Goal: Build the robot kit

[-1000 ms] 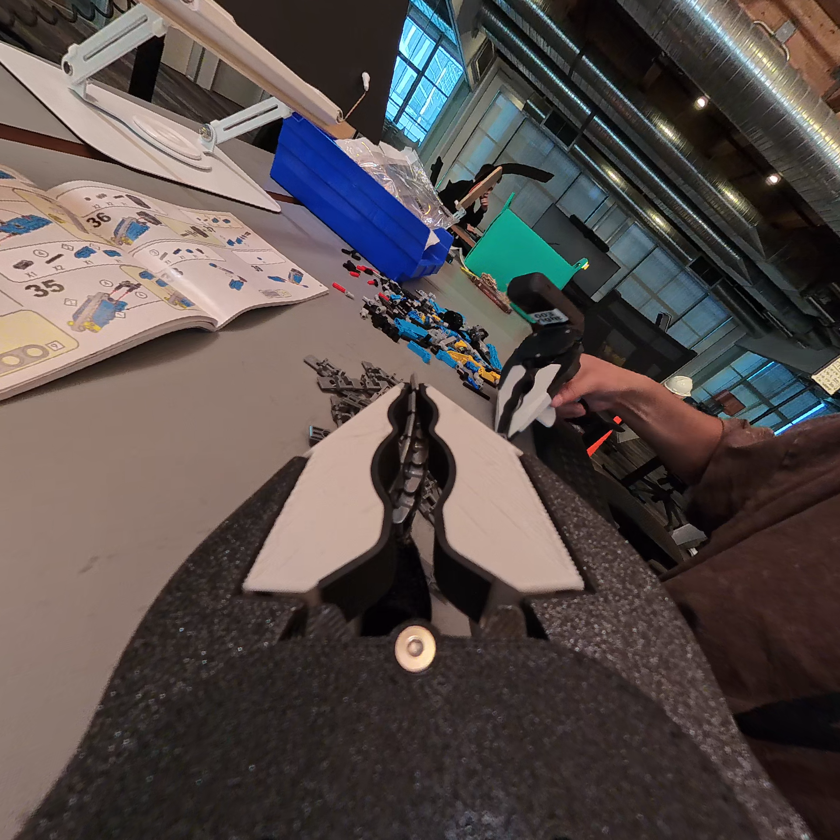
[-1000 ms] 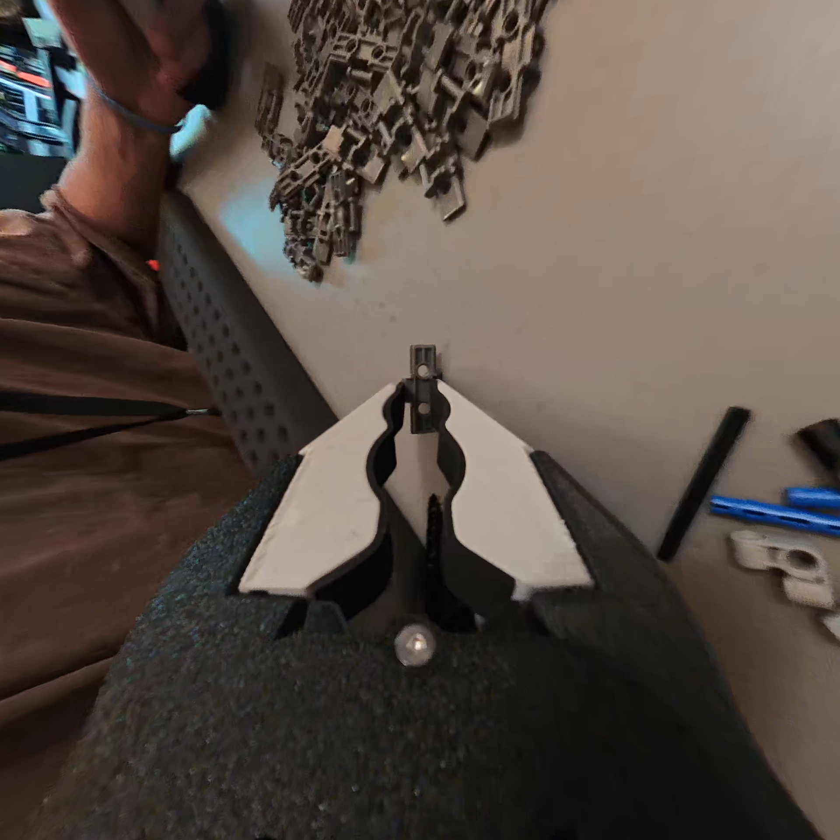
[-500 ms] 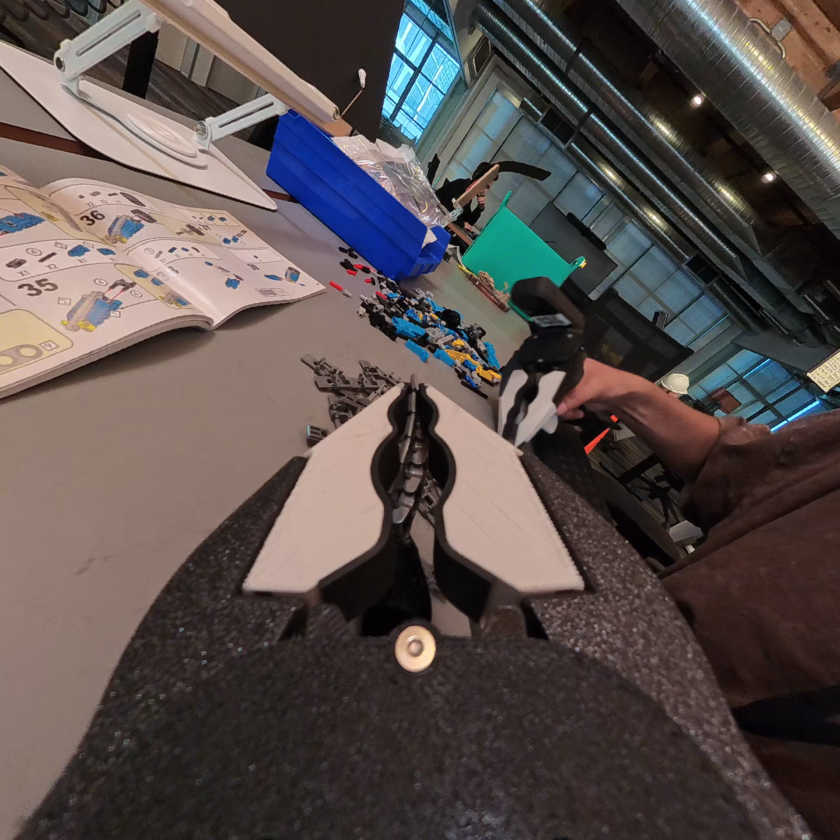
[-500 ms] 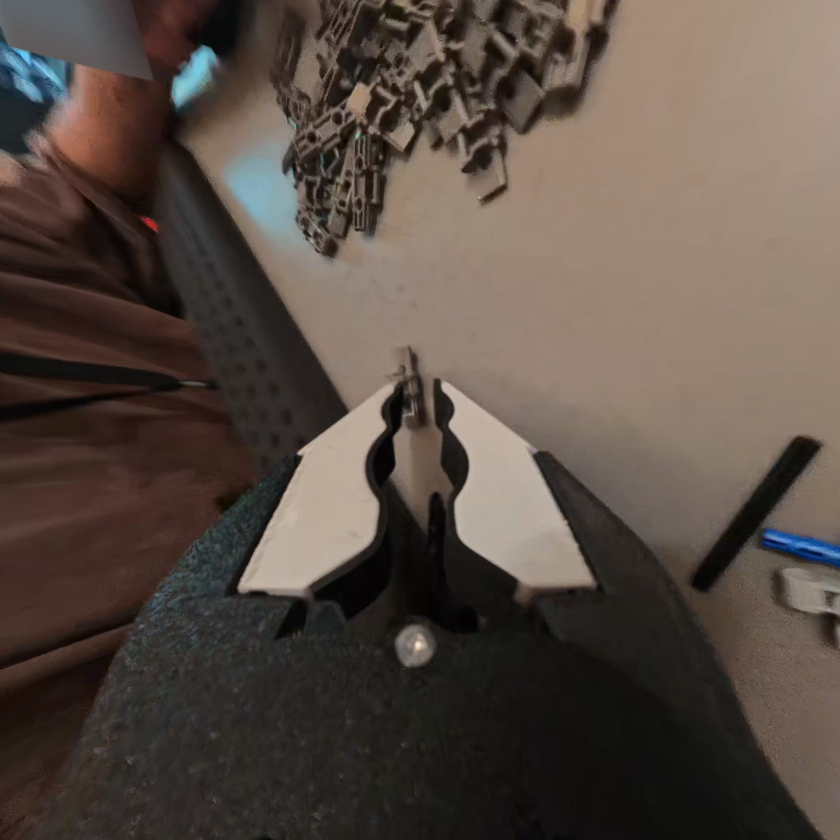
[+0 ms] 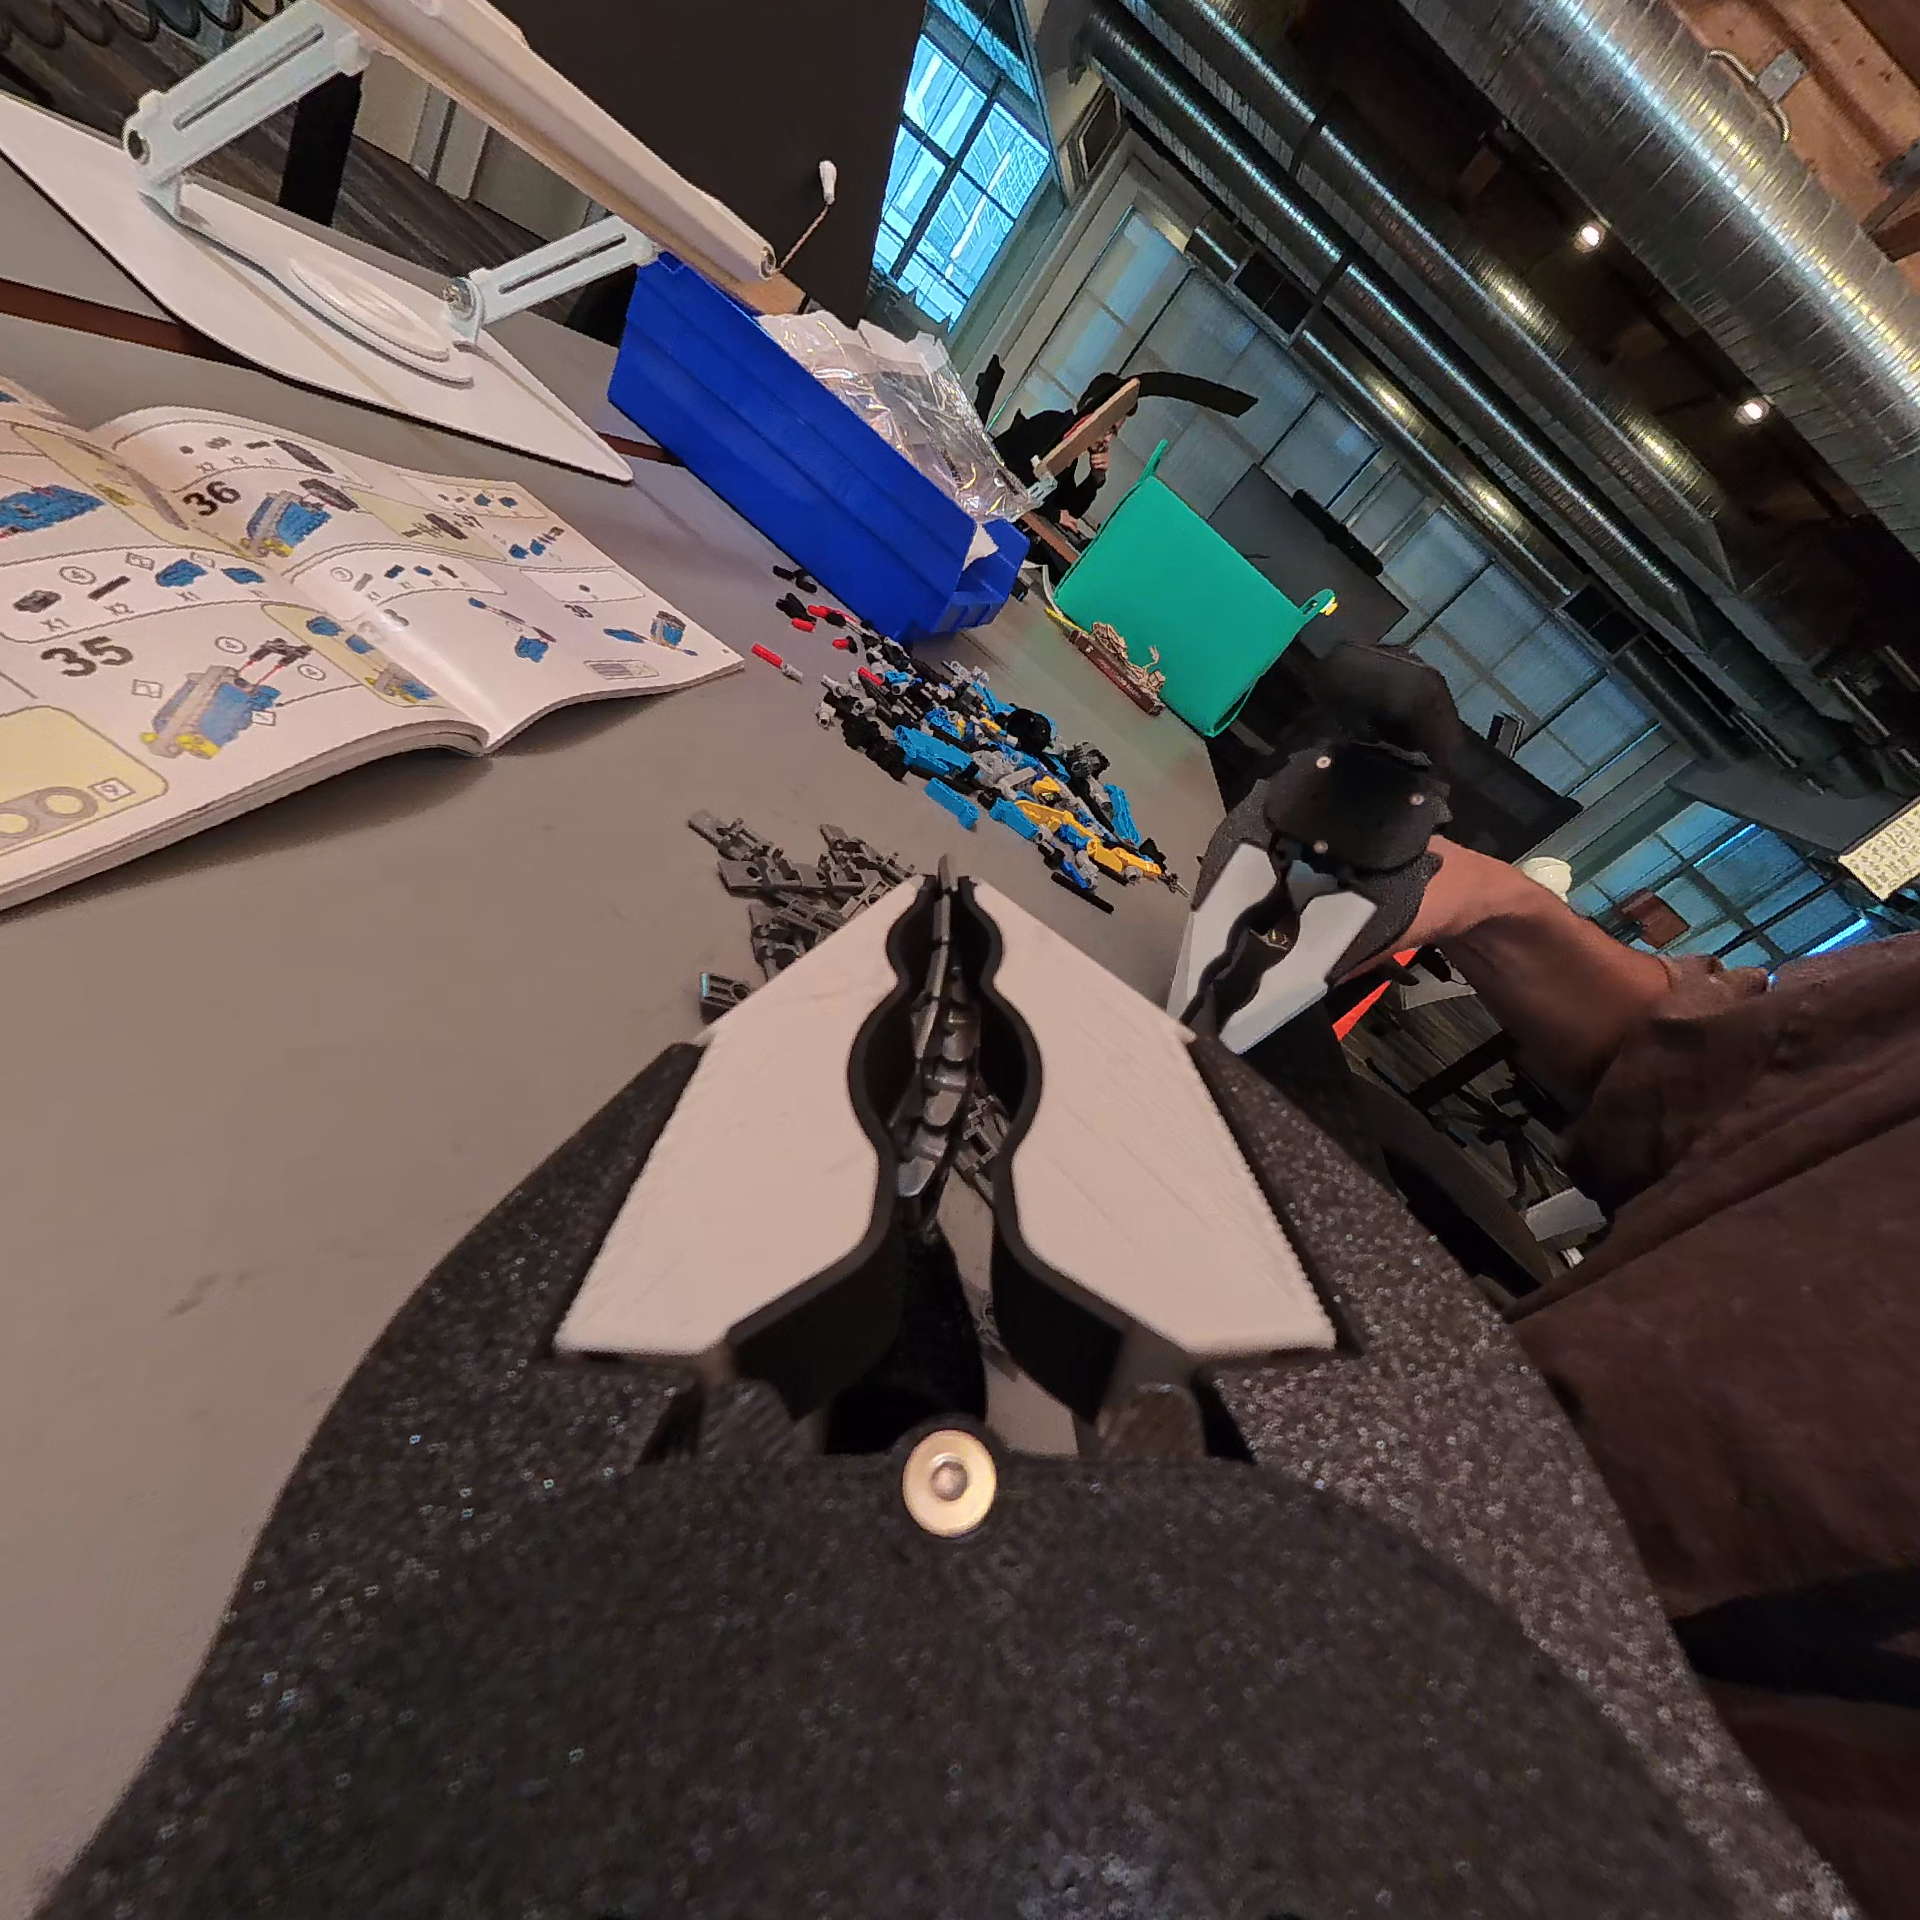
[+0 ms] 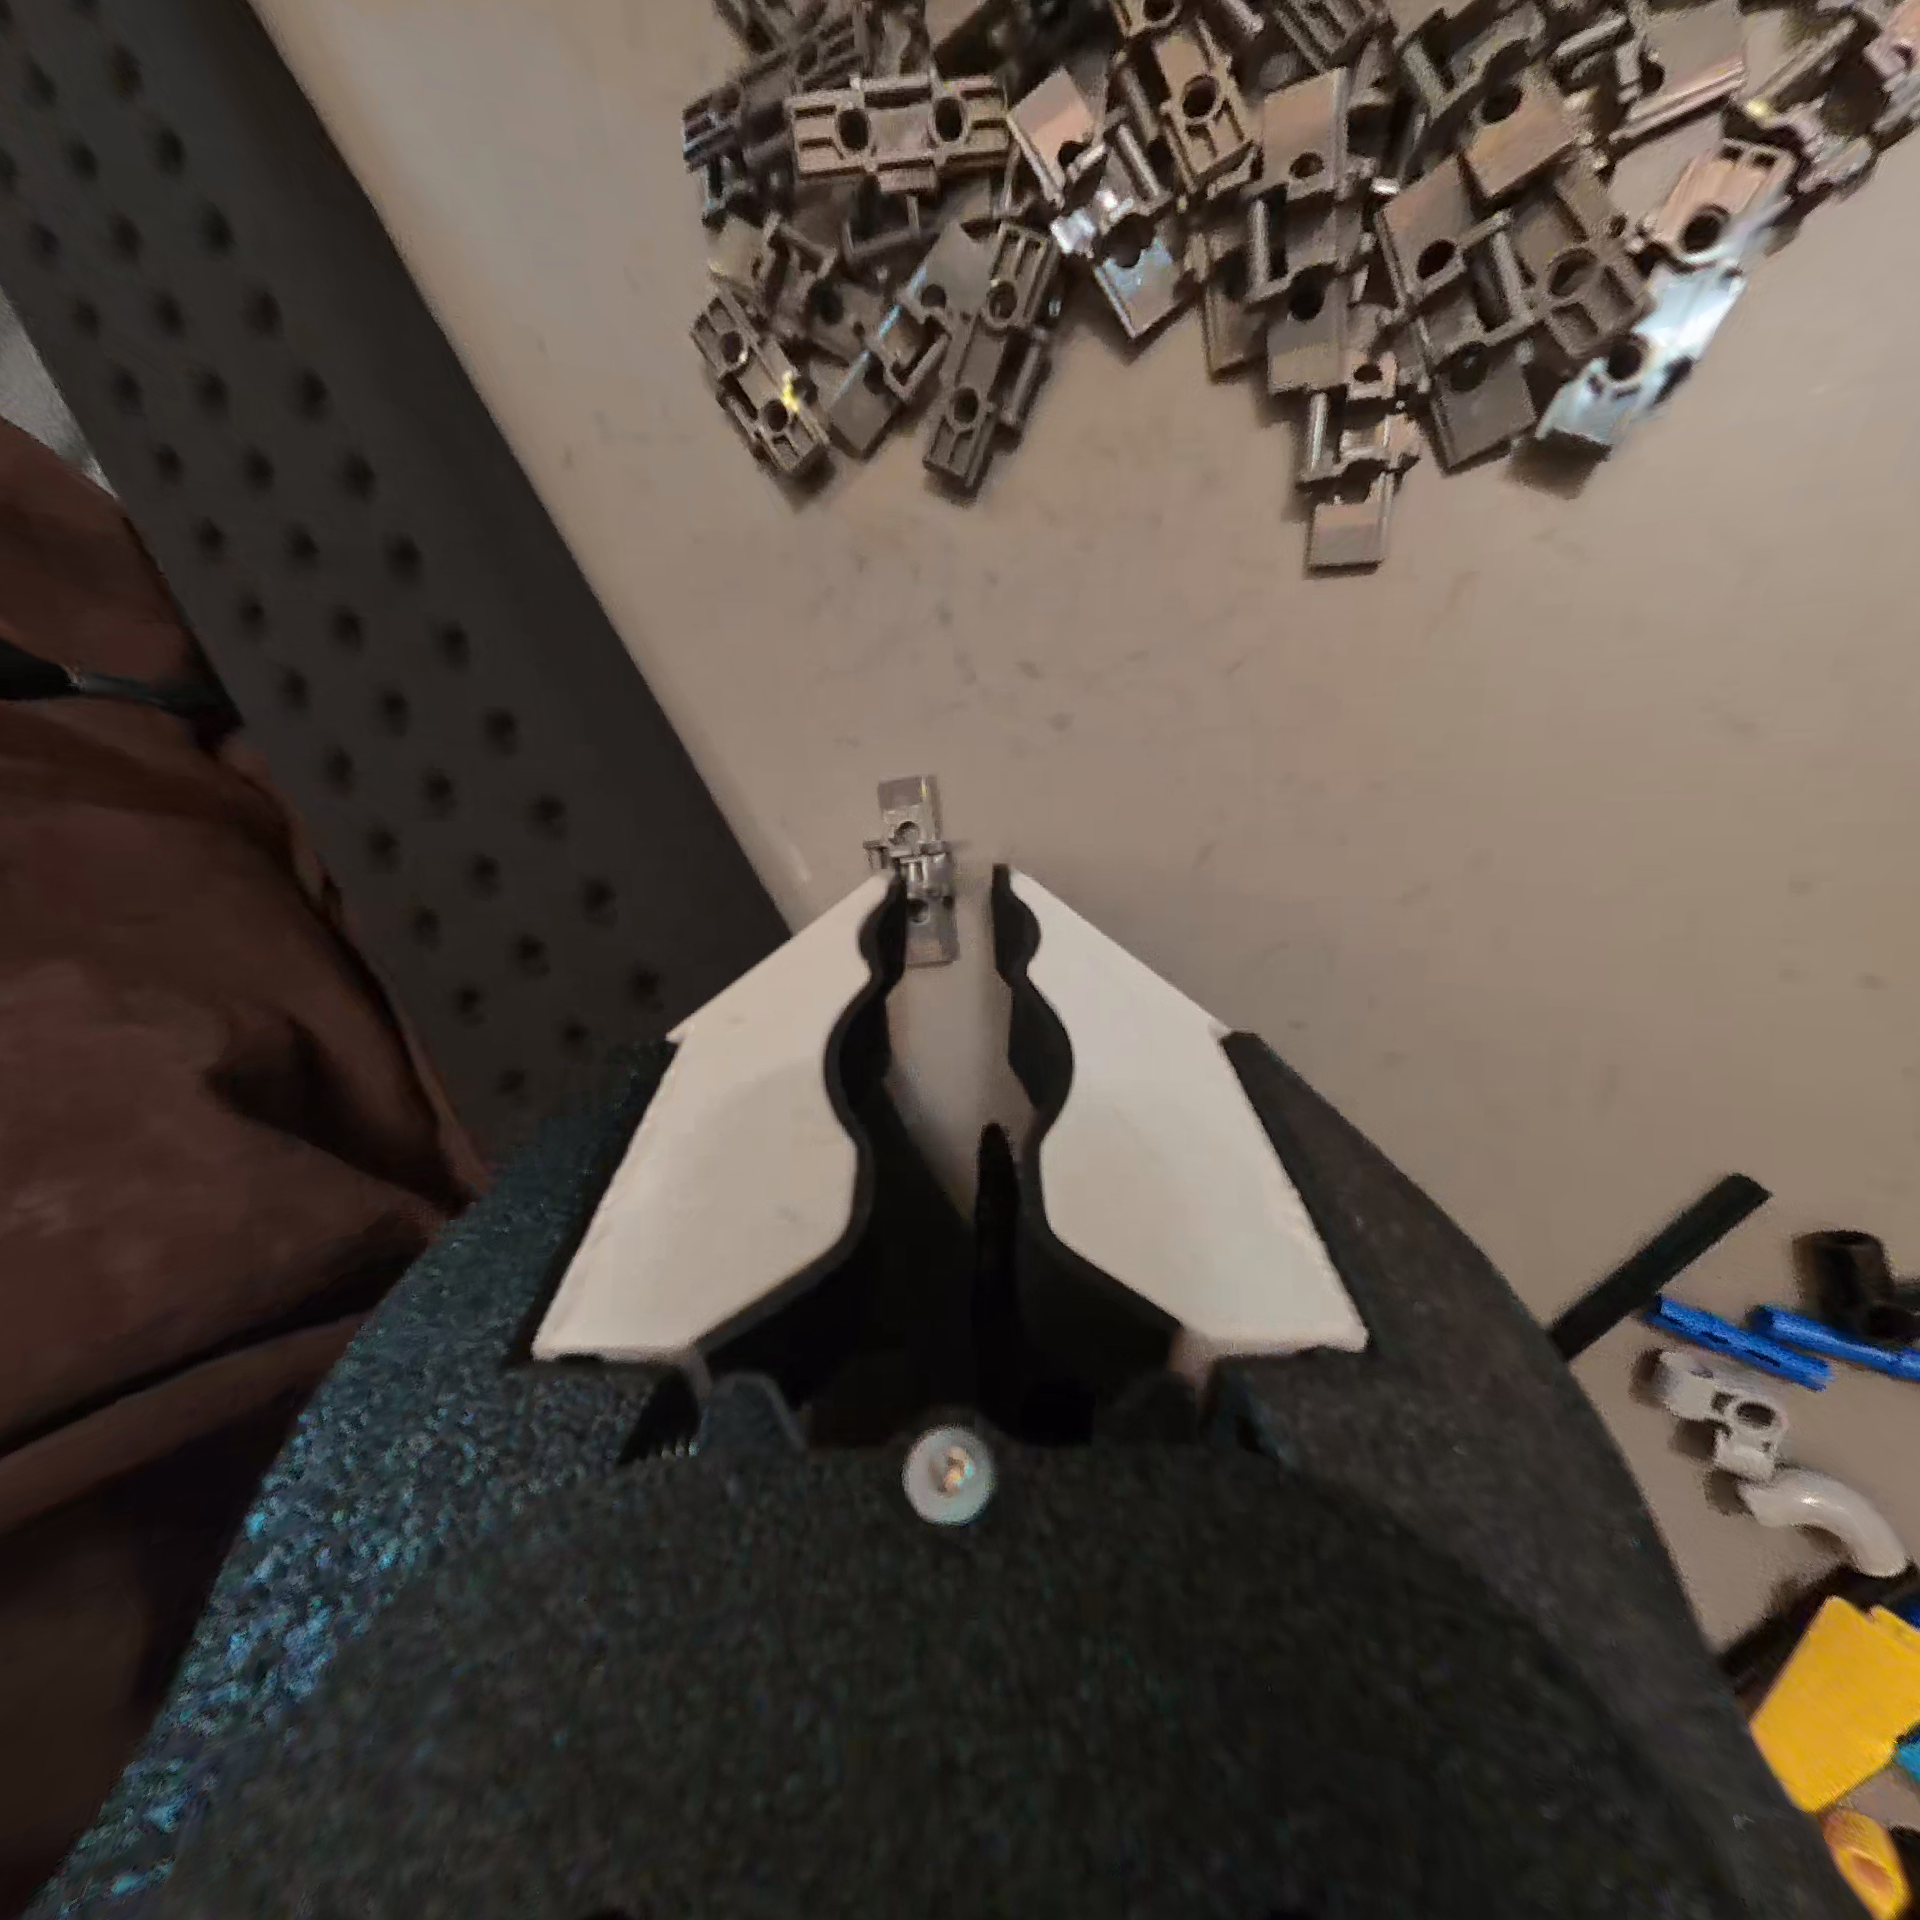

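Leftmost, the left gripper (image 5: 951, 896) has its white fingers (image 5: 790, 1122) pressed nearly together on a chain of small grey plastic link pieces (image 5: 940, 1081); the chain's long axis runs along the slot between the fingers, pointing to 12 o'clock in the left wrist view. Beyond its tips, at 11 o'clock, lies a loose pile of grey plastic link pieces (image 5: 800, 883) on the grey table (image 5: 312, 1039). An open instruction booklet with printed building steps (image 5: 260, 623) lies at 10 o'clock, a long blue plastic bin (image 5: 790, 457) at 12 o'clock, and a scatter of blue, black and yellow building parts (image 5: 997, 769) at 1 o'clock.

To the right, the right gripper (image 6: 943, 878) hangs over the table (image 6: 1455, 831) near its perforated dark edge (image 6: 312, 520). Its fingers (image 6: 727, 1143) stand slightly spread. A single small grey plastic link piece (image 6: 920, 883) sits against the tip of the left finger, a gap separating it from the right finger; its long axis points to 12 o'clock, one end jutting past the tips. Whether it is gripped or lying on the table, I cannot tell. The grey pile (image 6: 1247, 239) lies at 1 o'clock, well apart. A black rod (image 6: 1662, 1262), blue beams (image 6: 1756, 1345) and a white connector (image 6: 1725, 1413) lie at 4 o'clock.
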